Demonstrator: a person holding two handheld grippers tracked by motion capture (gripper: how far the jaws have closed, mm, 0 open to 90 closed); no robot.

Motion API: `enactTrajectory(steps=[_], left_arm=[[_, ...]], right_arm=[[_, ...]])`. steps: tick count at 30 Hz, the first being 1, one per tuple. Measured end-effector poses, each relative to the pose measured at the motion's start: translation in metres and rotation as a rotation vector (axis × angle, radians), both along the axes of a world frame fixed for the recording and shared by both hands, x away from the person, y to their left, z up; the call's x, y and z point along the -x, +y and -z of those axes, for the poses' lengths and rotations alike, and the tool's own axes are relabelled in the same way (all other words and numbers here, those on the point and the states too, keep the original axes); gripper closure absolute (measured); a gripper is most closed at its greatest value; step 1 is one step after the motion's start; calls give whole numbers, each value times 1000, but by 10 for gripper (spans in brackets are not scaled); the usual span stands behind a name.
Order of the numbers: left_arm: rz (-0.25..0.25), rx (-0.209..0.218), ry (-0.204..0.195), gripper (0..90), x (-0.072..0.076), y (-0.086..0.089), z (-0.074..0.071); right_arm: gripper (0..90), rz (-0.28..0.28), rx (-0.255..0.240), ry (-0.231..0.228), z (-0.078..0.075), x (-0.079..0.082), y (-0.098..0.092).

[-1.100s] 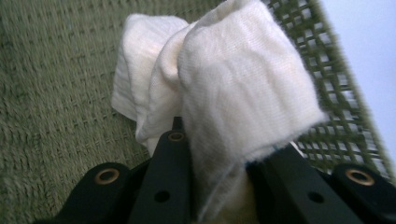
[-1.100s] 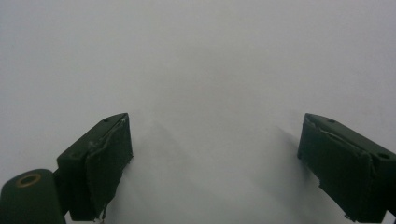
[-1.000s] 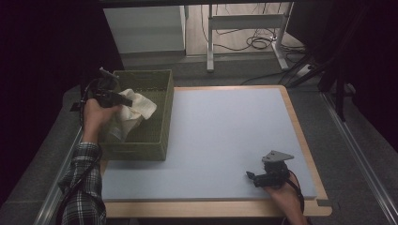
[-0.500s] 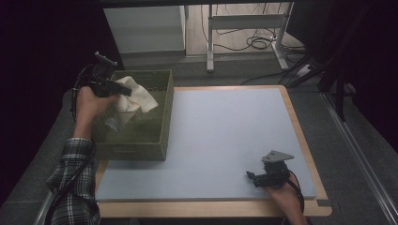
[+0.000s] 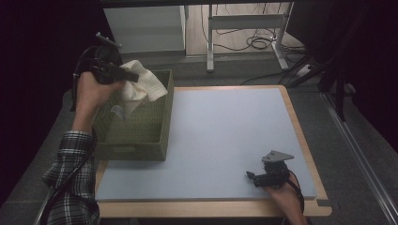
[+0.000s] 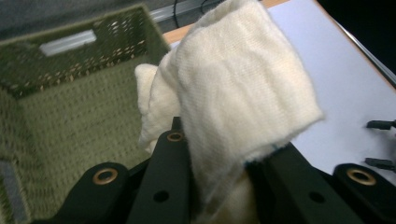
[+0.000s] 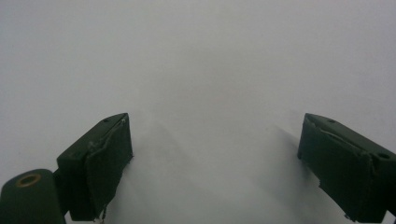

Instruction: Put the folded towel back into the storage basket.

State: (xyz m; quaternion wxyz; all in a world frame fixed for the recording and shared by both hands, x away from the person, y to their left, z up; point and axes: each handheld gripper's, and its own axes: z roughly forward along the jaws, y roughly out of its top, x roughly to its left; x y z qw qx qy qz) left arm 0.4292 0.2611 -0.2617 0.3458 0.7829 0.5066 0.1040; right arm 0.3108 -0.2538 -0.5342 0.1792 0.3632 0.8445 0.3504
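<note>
Cloth [image 5: 141, 86] hangs in the air over the far end of the green basket [image 5: 141, 136], which sits at the left side of the table [image 5: 225, 136]. The left gripper [image 5: 123, 76] has its jaws pinched tight on the cloth, with folds spilling out past them. Far to the right, the right gripper [image 5: 253, 178] rests on the blue mat with its jaws wide apart, holding nothing

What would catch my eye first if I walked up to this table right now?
Probably the cream cloth pinched in the left gripper, hanging above the green woven basket at the table's left edge. Next, the right gripper, jaws open, resting low on the pale blue mat near its front right corner.
</note>
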Motion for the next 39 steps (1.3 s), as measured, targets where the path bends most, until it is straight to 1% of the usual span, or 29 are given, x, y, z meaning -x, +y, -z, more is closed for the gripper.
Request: enactTrajectory(steps=[1, 3, 6, 7, 8, 10, 11, 12, 14, 17, 18, 19, 20, 22, 23, 24, 25, 26, 27, 28, 29, 30, 31, 32, 33, 34, 36, 37, 39], left_arm=[[0, 0, 0, 820, 0, 0, 0], [24, 2, -10, 819, 0, -11, -5], [37, -2, -17, 819, -1, -18, -9], [50, -2, -25, 819, -2, -25, -12], [50, -2, -25, 819, -2, -25, -12], [73, -2, -33, 818, -2, -37, -18], [73, -2, -33, 818, -2, -37, -18], [86, -3, -37, 818, -3, -45, -21], [98, -6, -40, 818, -3, -49, -23], [132, 0, -46, 817, -5, -68, -24], [132, 0, -46, 816, -5, -68, -24], [159, -5, -46, 816, -7, -78, -23], [159, -5, -46, 816, -7, -78, -23], [181, 1, -43, 814, -9, -94, -18], [181, 1, -43, 814, -9, -94, -18], [206, -4, -42, 814, -12, -105, -13], [217, 0, -43, 813, -13, -111, -10], [217, 0, -43, 813, -13, -111, -10], [239, -1, -41, 812, -15, -123, -5], [252, -2, -39, 812, -16, -128, -2], [252, -2, -39, 812, -16, -128, -2], [269, -7, -34, 811, -17, -133, 2], [293, -12, -31, 810, -20, -144, 9], [293, -12, -31, 809, -20, -144, 9], [310, -14, -26, 809, -22, -155, 18], [310, -2, -25, 808, -23, -162, 23], [320, -6, -23, 806, -24, -165, 27], [340, -5, -19, 805, -26, -176, 39], [352, -14, -16, 802, -27, -186, 49]], right_arm=[[101, 0, 0, 0, 0, 0, 0], [101, 0, -1, 1, 0, 0, 0], [101, 1, -2, 1, 0, 0, 0], [101, -1, -1, 0, 0, 0, 0], [101, -1, -1, 0, 0, 0, 0], [101, 0, -1, 1, 0, 0, 0], [101, 0, -2, 2, 0, 0, 0], [101, 0, -2, 2, 0, 0, 0], [101, 0, -2, 1, 0, 0, 0], [101, 0, -2, 1, 0, 0, 0], [101, 0, -2, 2, 0, 0, 0], [101, -1, -1, 1, 0, 0, 0], [101, -1, -1, 1, 0, 0, 0], [101, -1, -1, 1, 0, 0, 0], [101, -1, -1, 2, 0, 0, 0], [101, -1, -1, 1, 0, 0, 0], [101, -1, -1, 1, 0, 0, 0], [101, -1, -1, 1, 0, 0, 0], [101, -1, -1, 1, 0, 0, 0], [101, -1, -1, 1, 0, 0, 0], [101, -1, -1, 1, 0, 0, 0], [101, -2, 0, 0, 0, 0, 0], [101, -1, 0, 0, 0, 0, 0], [101, -1, 0, 0, 0, 0, 0], [101, -1, 0, 0, 0, 0, 0], [101, -1, 0, 0, 0, 0, 0], [101, -1, 0, 1, 0, 0, 0], [101, -1, -1, 2, 0, 0, 0], [101, -2, 1, 1, 0, 0, 0]])
